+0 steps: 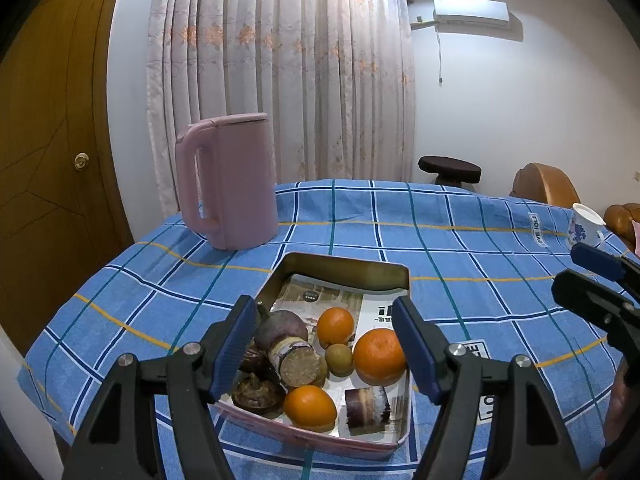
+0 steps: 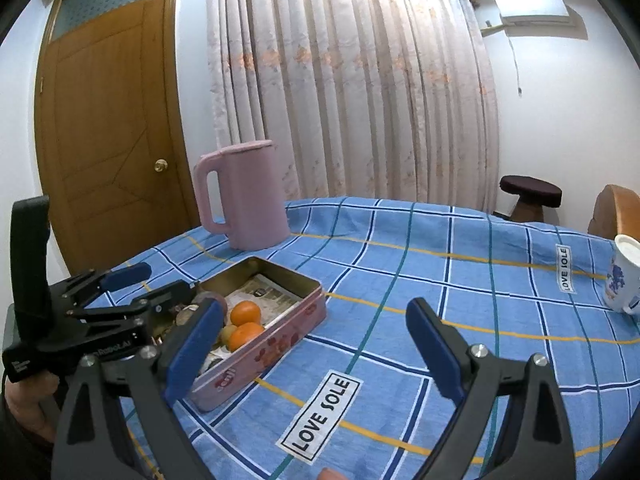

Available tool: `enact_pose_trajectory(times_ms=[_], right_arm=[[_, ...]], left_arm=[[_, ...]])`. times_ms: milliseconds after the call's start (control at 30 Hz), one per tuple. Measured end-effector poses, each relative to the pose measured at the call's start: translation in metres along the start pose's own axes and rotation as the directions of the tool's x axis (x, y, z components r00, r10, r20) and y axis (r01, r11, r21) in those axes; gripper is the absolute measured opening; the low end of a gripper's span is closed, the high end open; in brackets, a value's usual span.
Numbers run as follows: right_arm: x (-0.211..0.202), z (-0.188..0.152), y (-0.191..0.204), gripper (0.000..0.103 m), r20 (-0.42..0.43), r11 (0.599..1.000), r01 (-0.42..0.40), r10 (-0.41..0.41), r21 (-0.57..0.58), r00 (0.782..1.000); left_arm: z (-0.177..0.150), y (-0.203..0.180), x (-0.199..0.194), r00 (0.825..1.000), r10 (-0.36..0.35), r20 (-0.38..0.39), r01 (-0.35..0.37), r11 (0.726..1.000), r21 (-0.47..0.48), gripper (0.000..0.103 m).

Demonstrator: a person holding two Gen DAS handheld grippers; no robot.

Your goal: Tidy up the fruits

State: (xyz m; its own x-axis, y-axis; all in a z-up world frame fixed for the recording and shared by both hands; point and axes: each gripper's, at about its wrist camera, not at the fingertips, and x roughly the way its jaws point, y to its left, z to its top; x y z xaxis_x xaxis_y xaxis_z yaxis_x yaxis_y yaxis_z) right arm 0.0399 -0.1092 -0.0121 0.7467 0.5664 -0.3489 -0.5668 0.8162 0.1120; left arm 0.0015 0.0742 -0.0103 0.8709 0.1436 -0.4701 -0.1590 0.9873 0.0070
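Tin [image 1: 348, 270], rectangular with rounded corners and a dull gold inner wall, sits on the bench [image 1: 460, 248] under a soft blue checked cloth [image 2: 440, 280] crossed by white, navy, teal and yellow lines; its outer side is pink with a red print. Printed paper [image 1: 320, 296] lines the bottom. In it lie three oranges [image 1: 379, 356], round with smooth, glossy skin, and one small greenish-brown round fruit [image 1: 339, 359] touching the largest orange. Beside them are two cut lengths of purple-skinned cane [image 1: 296, 360], the bigger one showing a rough tan cut face, the shorter one [image 1: 367, 404] near the front wall. Two dark, wrinkled brown fruits [image 1: 256, 394] sit at the left front corner, partly hidden by a finger.

Left gripper [image 1: 324, 344] hangs just above the near end of the tin, its two blue ribbed fingers [image 1: 236, 344] spread wide and holding nothing. Right gripper [image 2: 314, 348] is over bare cloth to the right of the tin, fingers [image 2: 434, 344] likewise wide apart and empty.

One matte pink kettle [image 1: 228, 180] with a loop handle stands behind the tin. One white cup [image 2: 624, 276] with a blue flower pattern stands near the right edge.
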Motion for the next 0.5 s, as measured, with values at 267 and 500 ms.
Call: enact_pose_trajectory(times_ms=[267, 500], right_arm=[[-0.005, 0.000, 0.002, 0.095, 0.014, 0.999, 0.020, -0.020, -0.025, 1.000], [-0.013, 0.003, 0.000, 0.095, 0.042, 0.999, 0.032, -0.031, -0.022, 0.999]], left_arm=[[0.000, -0.005, -0.003, 1.000, -0.013, 0.004, 0.013, 1.000, 0.010, 0.071], [0.003, -0.008, -0.010, 1.000, -0.025, 0.019, 0.025, 1.000, 0.012, 0.072]])
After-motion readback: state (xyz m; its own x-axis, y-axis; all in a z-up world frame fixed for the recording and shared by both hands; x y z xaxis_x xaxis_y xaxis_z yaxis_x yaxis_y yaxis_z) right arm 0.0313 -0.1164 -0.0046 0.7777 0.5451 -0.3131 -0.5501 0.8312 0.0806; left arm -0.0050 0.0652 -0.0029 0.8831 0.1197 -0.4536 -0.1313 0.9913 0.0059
